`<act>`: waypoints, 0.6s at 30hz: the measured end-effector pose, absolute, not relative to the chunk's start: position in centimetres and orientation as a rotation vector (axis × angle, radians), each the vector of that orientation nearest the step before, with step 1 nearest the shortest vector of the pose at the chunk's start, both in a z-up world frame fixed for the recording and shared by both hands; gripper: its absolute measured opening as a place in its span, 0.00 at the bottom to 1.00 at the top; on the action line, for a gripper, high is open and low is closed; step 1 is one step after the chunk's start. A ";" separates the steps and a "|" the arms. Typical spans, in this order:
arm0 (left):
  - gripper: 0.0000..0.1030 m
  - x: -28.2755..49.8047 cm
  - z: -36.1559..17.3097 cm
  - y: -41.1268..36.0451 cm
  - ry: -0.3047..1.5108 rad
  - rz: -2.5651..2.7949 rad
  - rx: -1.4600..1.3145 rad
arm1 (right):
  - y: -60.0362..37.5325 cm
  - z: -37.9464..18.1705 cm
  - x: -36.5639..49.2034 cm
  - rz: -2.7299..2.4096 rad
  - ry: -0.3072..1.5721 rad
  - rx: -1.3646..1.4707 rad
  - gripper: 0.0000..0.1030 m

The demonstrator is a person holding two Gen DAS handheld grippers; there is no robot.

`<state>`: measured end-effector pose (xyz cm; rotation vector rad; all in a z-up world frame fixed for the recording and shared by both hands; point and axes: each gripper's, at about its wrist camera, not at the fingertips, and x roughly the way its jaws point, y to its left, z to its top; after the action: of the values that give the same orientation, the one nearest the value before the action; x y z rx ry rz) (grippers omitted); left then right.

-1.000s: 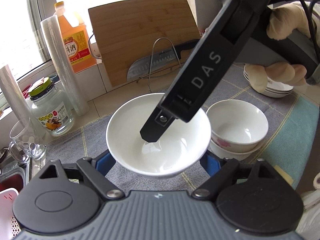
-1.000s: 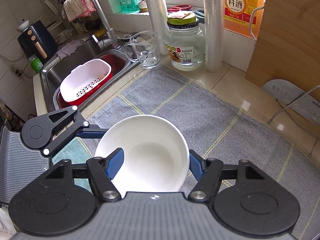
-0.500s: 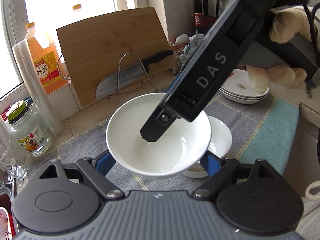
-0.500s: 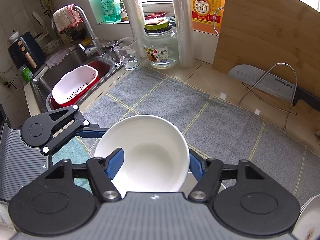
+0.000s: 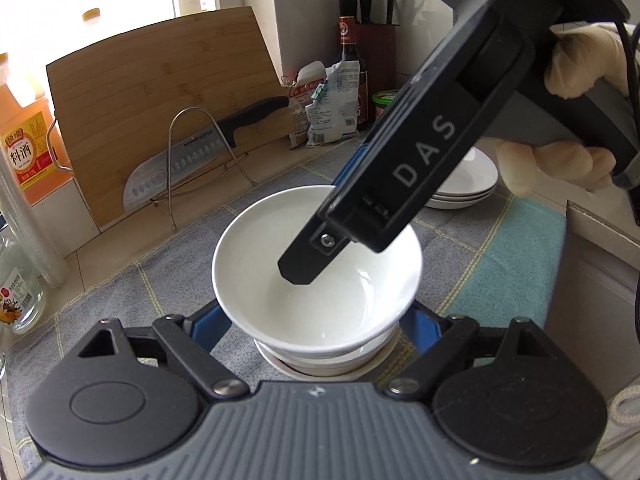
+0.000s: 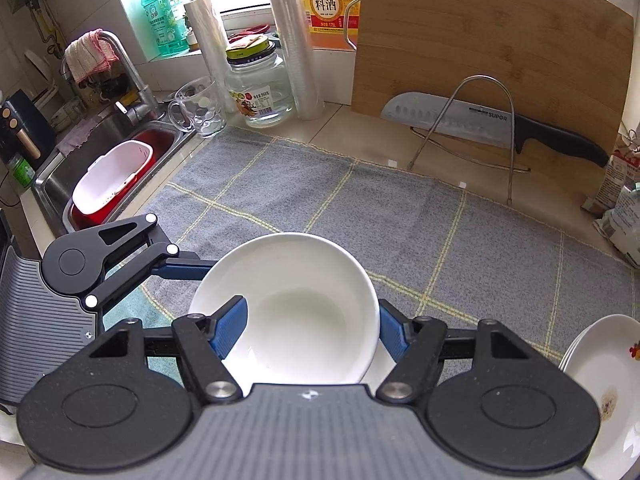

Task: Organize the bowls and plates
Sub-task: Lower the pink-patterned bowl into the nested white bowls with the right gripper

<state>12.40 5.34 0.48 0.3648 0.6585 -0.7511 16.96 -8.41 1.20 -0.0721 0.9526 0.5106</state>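
Note:
A white bowl is held by both grippers just above a stack of bowls on the grey mat. My left gripper is shut on the bowl, its blue pads against the outer wall. My right gripper is shut on the same bowl, with one pad inside the rim and the other outside. The right gripper's finger reaches down into the bowl in the left wrist view. A stack of white plates lies at the right of the mat and also shows in the right wrist view.
A bamboo cutting board leans at the back with a cleaver on a wire rack. A jar, a glass mug, cling film rolls and an orange bottle stand at the back left. A sink holds a white basket.
Both grippers carried the bowl to the right across the mat, from beside the stack of bowls to directly above it. The plates have come closer in both views.

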 end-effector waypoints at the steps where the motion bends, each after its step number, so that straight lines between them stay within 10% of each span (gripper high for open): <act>1: 0.87 12.5 0.3 5.2 0.663 -0.754 0.364 | -8.6 1.1 17.0 0.508 0.956 -0.069 0.72; 18: 0.87 13.6 -1.3 4.6 0.724 -0.761 0.336 | -9.2 -1.4 18.3 0.488 1.007 -0.060 0.72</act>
<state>13.55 4.60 -1.34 0.3359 0.7238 -0.7608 18.27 -9.23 -1.43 -0.0597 1.0073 0.4877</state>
